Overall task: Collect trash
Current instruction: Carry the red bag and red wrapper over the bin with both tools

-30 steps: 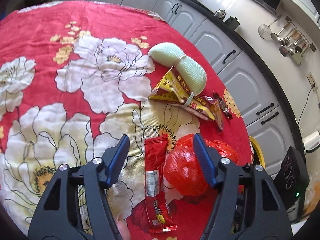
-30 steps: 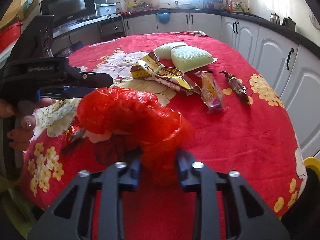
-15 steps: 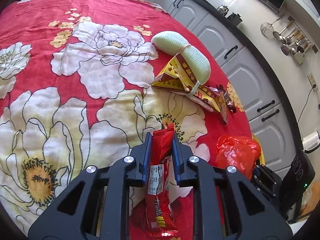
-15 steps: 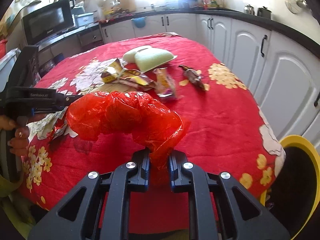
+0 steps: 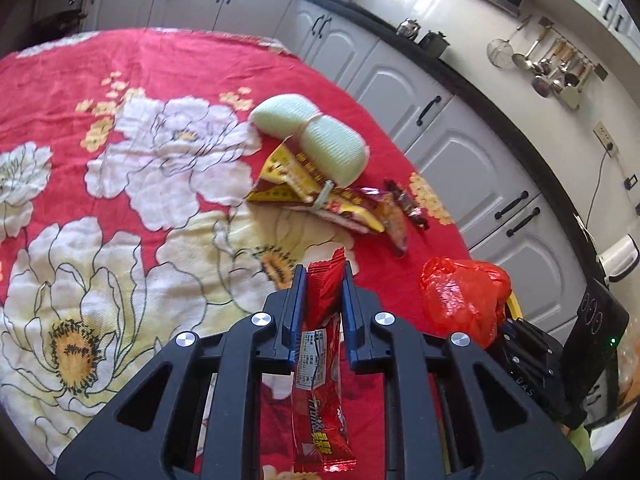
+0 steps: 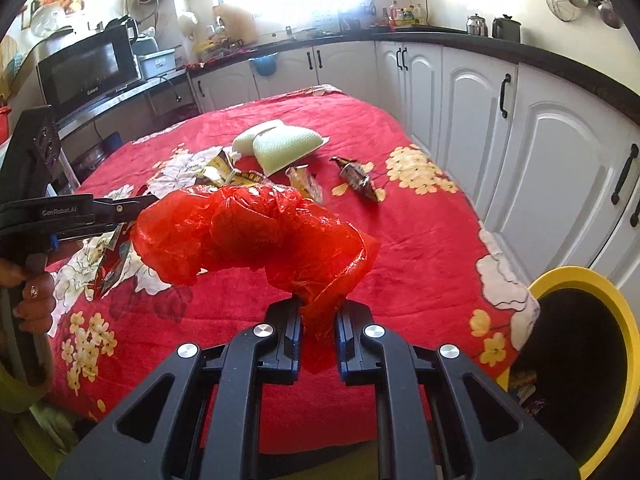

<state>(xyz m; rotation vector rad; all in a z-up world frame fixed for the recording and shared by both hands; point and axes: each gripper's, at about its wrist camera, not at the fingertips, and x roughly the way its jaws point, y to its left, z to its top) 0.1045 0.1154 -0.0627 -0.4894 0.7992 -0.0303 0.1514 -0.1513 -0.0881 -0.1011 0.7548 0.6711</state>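
Note:
My left gripper [image 5: 320, 280] is shut on a long red snack wrapper [image 5: 322, 364], held above the red flowered tablecloth [image 5: 120, 184]. My right gripper [image 6: 318, 312] is shut on a crumpled red plastic bag [image 6: 256, 236], lifted over the table's near edge; the same red plastic bag [image 5: 464, 300] shows at the right of the left wrist view. Further along the table lie a yellow wrapper [image 5: 288, 184], a brown-orange wrapper [image 5: 394, 220] and a dark candy wrapper [image 6: 358, 178]. A yellow-rimmed bin [image 6: 612, 292] stands at the right beside the table.
A pale green sponge-like pad [image 5: 312, 136] lies past the wrappers. White cabinets [image 6: 540, 140] run close along the table's right side. A person's hand [image 6: 34, 300] holds the left gripper's handle at the left. A microwave [image 6: 88, 68] sits on the far counter.
My left gripper closed on the red snack wrapper and lifted it off the cloth. My right gripper raised the red bag and drew back toward the table's edge, bringing the bin into view.

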